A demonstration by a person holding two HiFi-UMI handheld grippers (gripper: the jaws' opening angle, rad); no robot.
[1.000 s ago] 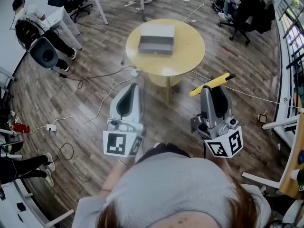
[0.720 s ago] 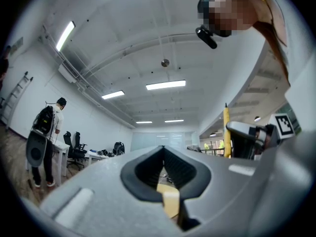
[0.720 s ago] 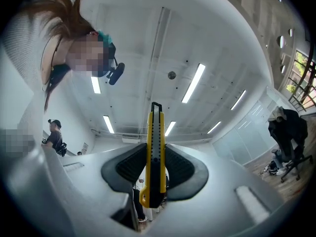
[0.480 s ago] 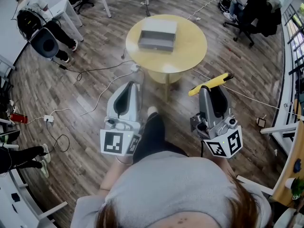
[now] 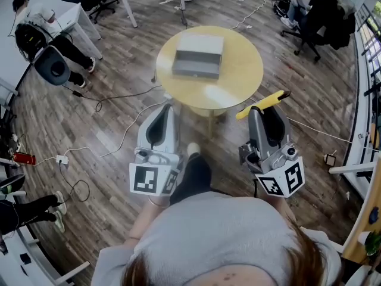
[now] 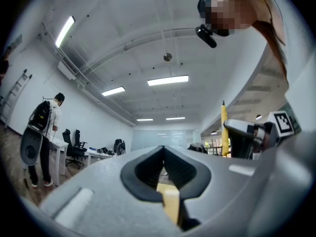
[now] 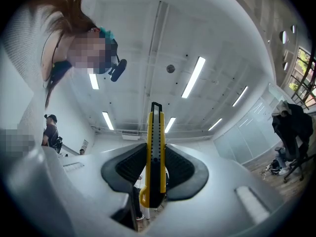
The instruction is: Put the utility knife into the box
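Since earlier frame: round tabletop [image 5: 241,79] and grey box [image 5: 196,57] sit lower and nearer in head view; person's leg [image 5: 193,171] now forward between tools, so likely walking up. Yellow utility knife [image 7: 154,149] clamped between right tool [image 7: 155,172] pads, far end sticking out past tips, by tabletop's near-right edge, well apart from box. Left tool [image 6: 164,168] jaws together, empty. Box open-topped, near tabletop centre. Done: knife in grip. Left: reach box, lower knife in, release.

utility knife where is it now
The utility knife is clamped in the right hand-held gripper, head view's right, beside the round table, short of the box.
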